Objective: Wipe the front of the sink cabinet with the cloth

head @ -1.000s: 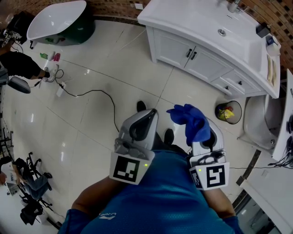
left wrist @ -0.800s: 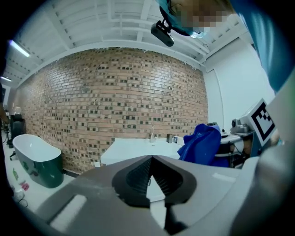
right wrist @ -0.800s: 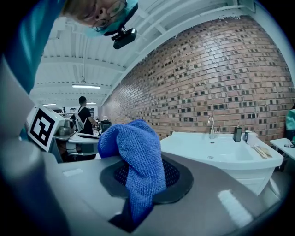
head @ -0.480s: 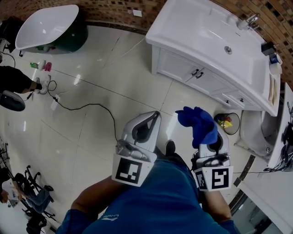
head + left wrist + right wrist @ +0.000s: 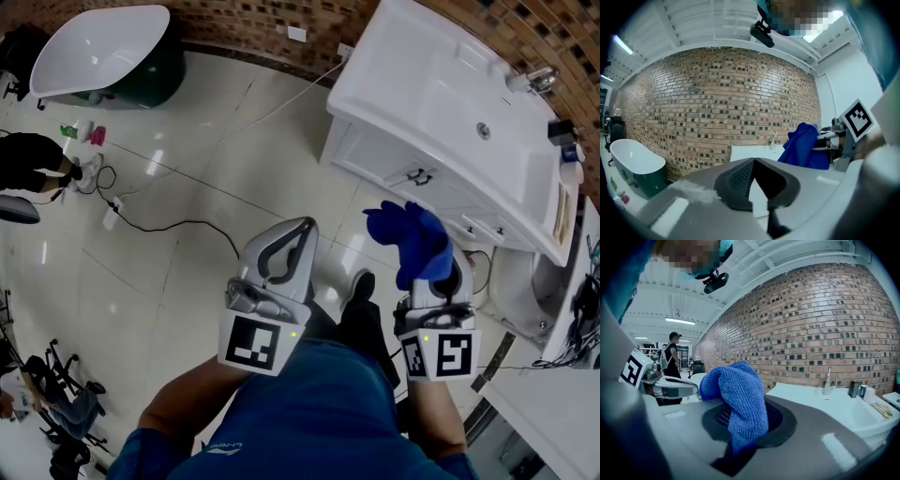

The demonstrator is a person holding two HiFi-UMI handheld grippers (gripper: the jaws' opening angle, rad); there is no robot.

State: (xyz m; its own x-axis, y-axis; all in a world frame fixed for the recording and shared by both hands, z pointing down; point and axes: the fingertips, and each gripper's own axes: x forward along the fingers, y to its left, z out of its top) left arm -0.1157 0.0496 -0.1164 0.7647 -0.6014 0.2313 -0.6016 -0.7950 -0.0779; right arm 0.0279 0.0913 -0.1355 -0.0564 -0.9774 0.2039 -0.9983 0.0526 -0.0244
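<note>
looks like mock bathroom in big hall: brick wall, glossy floor tiles, freestanding tub, white sink cabinet, toilet.

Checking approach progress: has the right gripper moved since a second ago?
Yes. The right gripper, shut on the cloth, is nearer the sink cabinet front.

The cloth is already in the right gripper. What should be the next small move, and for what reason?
Probably bring the right gripper forward and down toward the cabinet front. Its jaws are shut on the blue cloth, but the cloth is held apart from the cabinet, so wiping cannot begin.
</note>
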